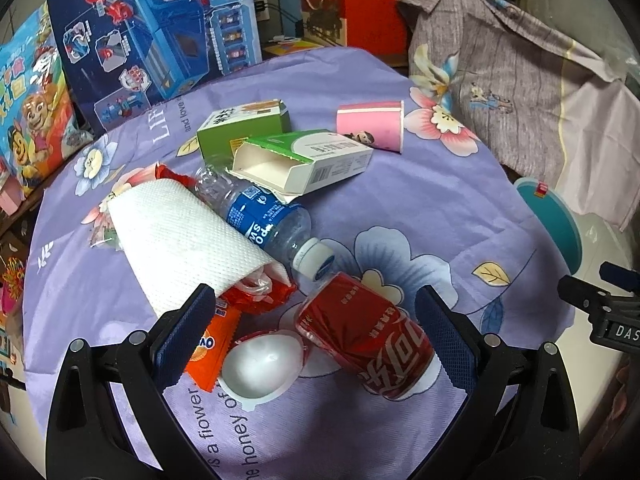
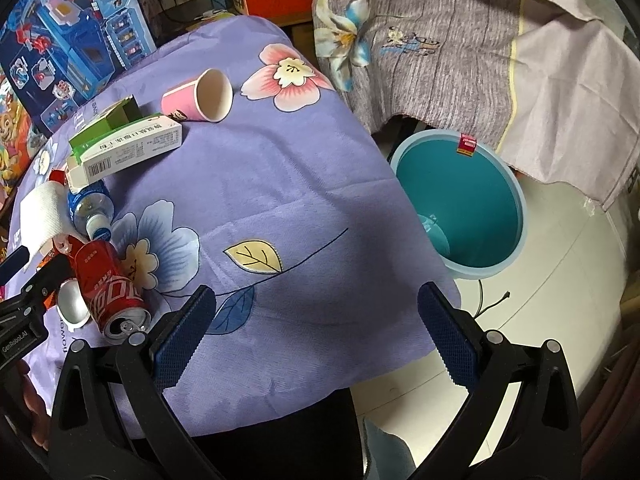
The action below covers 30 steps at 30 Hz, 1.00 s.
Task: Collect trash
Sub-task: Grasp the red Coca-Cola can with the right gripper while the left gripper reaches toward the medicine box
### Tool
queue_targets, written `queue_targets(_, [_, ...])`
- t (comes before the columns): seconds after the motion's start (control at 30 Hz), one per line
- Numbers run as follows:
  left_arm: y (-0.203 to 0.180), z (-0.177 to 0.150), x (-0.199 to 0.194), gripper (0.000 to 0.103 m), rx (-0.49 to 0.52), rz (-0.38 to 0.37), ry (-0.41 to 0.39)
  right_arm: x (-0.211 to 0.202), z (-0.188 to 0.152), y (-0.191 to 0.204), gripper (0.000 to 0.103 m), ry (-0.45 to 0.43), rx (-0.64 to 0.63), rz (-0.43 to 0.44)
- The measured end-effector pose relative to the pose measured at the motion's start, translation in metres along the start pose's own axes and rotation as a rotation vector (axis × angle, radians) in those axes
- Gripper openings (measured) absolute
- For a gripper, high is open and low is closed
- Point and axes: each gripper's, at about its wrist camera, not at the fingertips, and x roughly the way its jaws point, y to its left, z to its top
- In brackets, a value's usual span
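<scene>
No trash is seen collected yet: the teal bin [image 2: 460, 200] on the floor, ahead and right of the right claw [image 2: 316, 336], looks empty apart from a small teal shape at its bottom that cannot be identified.

Left wrist view, left to right. The left claw [image 1: 316, 336] is held wide and nothing is gripped. Just ahead of its left finger a paper towel [image 1: 180, 236] is laid over a red wrapper [image 1: 260, 296]. An orange packet [image 1: 208, 348] is touching that finger's pad. Between the fingers lie a white cup lid [image 1: 260, 368] and a crushed cola can [image 1: 368, 340], the can lying close to the right finger. Ahead of the can a plastic bottle [image 1: 264, 216] lies on its side, with an opened white box [image 1: 304, 164] resting over its far end. A green box [image 1: 244, 128] and a tipped pink cup [image 1: 372, 124] lie farthest out.

Right wrist view. The right claw is likewise held wide and empty, above bare cloth of the tabletop [image 2: 288, 184]. The whole pile is seen to its left, the bin to its right.

Judged: the task is at its start. All items remain, and the can appears to be the first target.
</scene>
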Motion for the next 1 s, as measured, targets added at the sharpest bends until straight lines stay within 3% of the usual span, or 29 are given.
queue_targets(0.3, [0.001,0.0,0.001,0.1,0.001,-0.004,0.005,0.003,0.004,0.014,0.097,0.025,-0.021,0.037])
queue_targets(0.5, [0.023,0.002,0.001,0.1,-0.006,-0.02,0.006,0.009,0.01,0.036,0.097,0.074,-0.068,0.101])
queue_targets(0.77, [0.067,-0.01,0.0,0.1,-0.015,-0.02,0.015,0.022,0.019,0.098,0.097,0.168,-0.191,0.249])
queue_targets(1.0, [0.103,-0.018,0.002,0.1,-0.044,-0.038,0.031,0.033,0.019,0.153,0.097,0.243,-0.311,0.302])
